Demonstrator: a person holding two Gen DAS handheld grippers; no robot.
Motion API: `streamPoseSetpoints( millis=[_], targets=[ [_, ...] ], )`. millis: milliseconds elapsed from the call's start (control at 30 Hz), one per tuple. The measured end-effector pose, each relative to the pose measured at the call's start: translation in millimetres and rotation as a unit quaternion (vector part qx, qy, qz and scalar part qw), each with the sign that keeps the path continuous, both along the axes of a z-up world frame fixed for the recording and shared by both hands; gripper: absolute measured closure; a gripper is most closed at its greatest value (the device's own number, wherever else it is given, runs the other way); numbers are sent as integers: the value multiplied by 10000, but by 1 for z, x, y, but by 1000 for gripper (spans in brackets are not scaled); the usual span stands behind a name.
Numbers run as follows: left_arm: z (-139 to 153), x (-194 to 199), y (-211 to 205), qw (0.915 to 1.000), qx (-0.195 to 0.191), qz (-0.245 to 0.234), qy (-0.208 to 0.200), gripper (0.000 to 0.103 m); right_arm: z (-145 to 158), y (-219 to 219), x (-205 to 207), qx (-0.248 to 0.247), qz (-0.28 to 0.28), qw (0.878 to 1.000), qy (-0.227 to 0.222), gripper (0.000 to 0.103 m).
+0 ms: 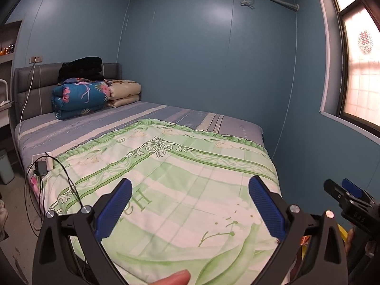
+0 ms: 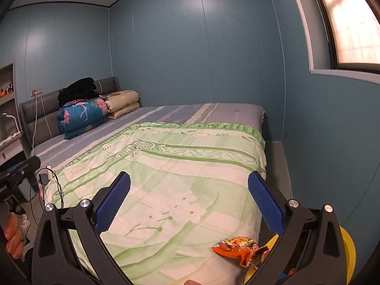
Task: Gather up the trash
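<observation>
Both the left gripper (image 1: pixel 190 204) and right gripper (image 2: pixel 188 200) are hovering released and empty over the bed (image 2: pixel 166 166) — the orange snack wrapper (image 2: pixel 239 249) is teetering at the mattress corner above a yellow bin (image 2: pixel 349 249), risking slipping off unnoticed.

Dim bluish rm, window (image 1: pixel 358 71) glare blown out, fisheye bend at edges, sharp overall

Each black claw (image 1: pixel 190 204) has ribbed blue pads (image 2: pixel 111 206) and silver screws (image 2: pixel 292 203).
</observation>
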State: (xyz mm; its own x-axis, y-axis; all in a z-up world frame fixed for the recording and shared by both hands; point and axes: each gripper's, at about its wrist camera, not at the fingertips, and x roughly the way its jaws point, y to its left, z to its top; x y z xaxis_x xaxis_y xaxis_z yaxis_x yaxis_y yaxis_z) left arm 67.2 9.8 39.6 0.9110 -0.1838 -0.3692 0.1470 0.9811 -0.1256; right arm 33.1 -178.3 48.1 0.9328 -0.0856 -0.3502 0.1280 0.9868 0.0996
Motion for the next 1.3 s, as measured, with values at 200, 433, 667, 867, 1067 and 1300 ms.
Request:
streamPoseSetpoints(
  millis=[200, 433, 667, 867, 1067, 1300],
  targets=[
    [4, -23, 8, 9998, -15, 152, -155, 8, 7, 13, -6, -124, -22, 9996, -234, 8],
    [9, -51, 4, 9992, -17, 203, -335, 8, 11, 23, -16, -241, 6, 9991, -357, 8],
    [5, -66, 0, 9992, -198, 35, -344, 8, 11, 27, -30, -289, -51, 9985, -458, 8],
    [2, -71, -7, 9992, -237, -82, -326, 8, 6, 22, -33, -208, -89, 9990, -384, 8],
    [1, -72, -8, 9991, -251, -81, -319, 8, 3, 17, -35, -183, -213, 9988, -402, 8],
    [-2, -70, -9, 9991, -296, -126, -271, 8, 0, 17, -33, -179, -222, 9989, -367, 8]
  ],
)
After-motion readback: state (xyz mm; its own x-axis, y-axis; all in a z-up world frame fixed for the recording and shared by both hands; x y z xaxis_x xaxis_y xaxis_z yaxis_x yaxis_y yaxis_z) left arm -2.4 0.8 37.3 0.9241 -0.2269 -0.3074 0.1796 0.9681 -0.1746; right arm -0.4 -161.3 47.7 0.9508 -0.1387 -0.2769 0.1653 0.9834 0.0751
